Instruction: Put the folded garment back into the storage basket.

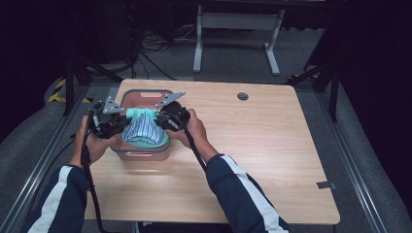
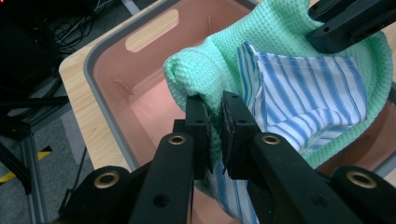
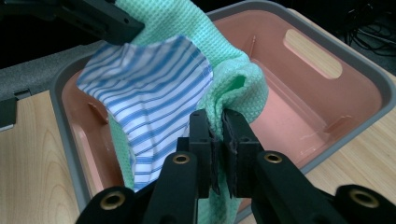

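The wooden table (image 1: 252, 145) carries a pink bin (image 1: 145, 95) with a grey rim near its left side. Over the bin hangs a green waffle-weave cloth (image 2: 280, 32) with a blue-striped cloth (image 2: 303, 98) lying against it. Both are judged light, limp and non-slip; take hold at an upper edge or corner. The left gripper (image 2: 215, 116) and the right gripper (image 3: 217, 128) each pinch a bunched fold of the green cloth, jaws nearly closed. The high view shows both hands level above the bin; the gripper views show the weave, the stripes and the bin's bare floor.
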A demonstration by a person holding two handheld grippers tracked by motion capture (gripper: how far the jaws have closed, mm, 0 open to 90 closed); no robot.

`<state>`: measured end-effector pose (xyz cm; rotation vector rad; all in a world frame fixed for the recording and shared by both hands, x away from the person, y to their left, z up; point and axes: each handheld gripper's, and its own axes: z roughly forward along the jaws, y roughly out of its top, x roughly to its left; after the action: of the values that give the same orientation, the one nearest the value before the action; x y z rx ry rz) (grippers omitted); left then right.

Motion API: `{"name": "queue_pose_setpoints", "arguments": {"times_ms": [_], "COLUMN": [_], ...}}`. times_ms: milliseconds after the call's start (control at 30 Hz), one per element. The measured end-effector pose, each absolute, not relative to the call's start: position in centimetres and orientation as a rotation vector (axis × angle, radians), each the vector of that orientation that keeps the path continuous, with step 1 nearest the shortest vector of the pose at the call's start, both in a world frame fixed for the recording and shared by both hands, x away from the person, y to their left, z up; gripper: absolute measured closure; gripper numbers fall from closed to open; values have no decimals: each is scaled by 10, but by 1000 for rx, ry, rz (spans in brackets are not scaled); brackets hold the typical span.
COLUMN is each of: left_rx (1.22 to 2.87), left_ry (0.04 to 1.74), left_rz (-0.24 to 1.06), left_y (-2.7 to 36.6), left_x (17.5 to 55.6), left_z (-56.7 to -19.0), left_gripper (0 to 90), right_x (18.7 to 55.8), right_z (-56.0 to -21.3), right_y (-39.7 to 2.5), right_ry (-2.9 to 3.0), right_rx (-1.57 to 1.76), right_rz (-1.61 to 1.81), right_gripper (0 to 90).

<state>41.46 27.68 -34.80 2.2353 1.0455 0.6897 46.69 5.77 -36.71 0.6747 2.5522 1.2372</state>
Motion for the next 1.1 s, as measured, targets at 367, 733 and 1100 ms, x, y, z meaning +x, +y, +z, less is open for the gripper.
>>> {"name": "queue_pose_setpoints", "arguments": {"times_ms": [367,733,1100], "left_rx": [2250,2244,2213], "left_ry": [1070,1097,1076], "left_rz": [668,678,698], "left_y": [280,283,279], "left_x": [419,419,412], "left_z": [-363,-372,-367], "left_gripper": [822,741,660], "right_x": [472,474,474], "right_z": [-386,-395,-396], "right_y": [67,72,68], "right_ry": [2585,2607,2599], "right_rx": [700,697,693], "right_rz": [1262,1224,1198], "right_gripper": [826,780,736]}}
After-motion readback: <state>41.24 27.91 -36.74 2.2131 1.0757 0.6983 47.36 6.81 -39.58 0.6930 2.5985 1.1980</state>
